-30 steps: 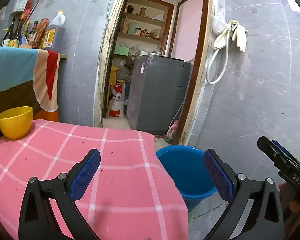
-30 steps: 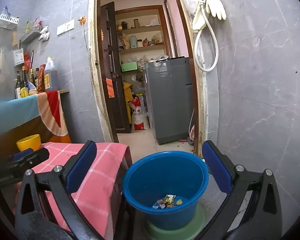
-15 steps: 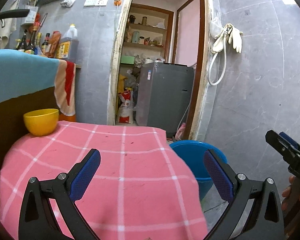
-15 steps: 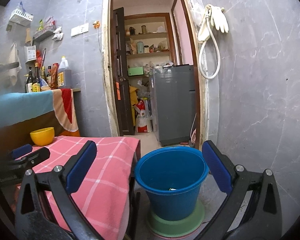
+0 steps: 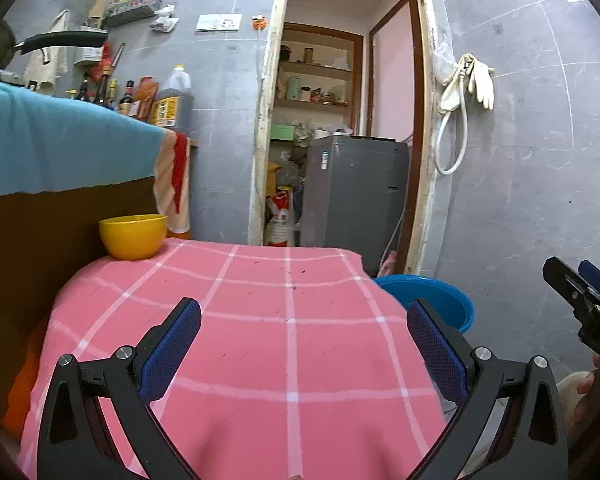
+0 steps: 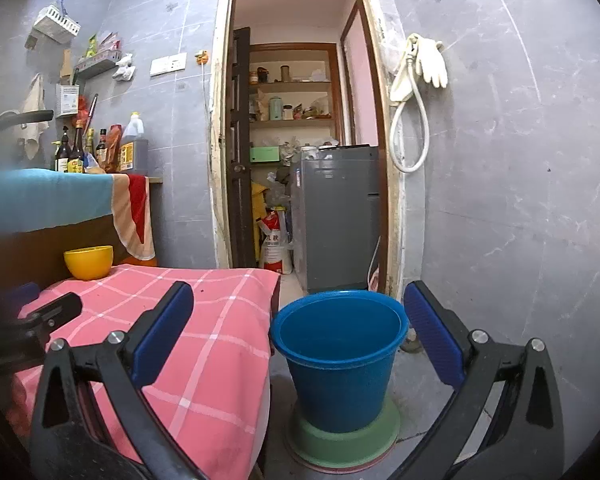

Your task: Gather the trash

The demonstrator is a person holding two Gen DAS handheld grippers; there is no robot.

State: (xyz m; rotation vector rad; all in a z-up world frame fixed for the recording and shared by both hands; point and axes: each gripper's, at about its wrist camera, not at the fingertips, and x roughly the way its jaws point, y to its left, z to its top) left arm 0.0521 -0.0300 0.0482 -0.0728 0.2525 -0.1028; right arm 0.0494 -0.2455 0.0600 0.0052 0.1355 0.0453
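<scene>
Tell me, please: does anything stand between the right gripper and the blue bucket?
Nothing visible does. The right gripper is open and empty, and the blue bucket stands on the floor directly ahead, beside the pink-clothed table.

The bucket point(image 6: 339, 356) is set on the floor just right of the table point(image 6: 204, 344); a bowl point(image 6: 88, 262) is placed on the table's far left corner.

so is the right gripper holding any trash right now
No, the right gripper is wide open with nothing between its blue pads, just framing the blue bucket.
</scene>
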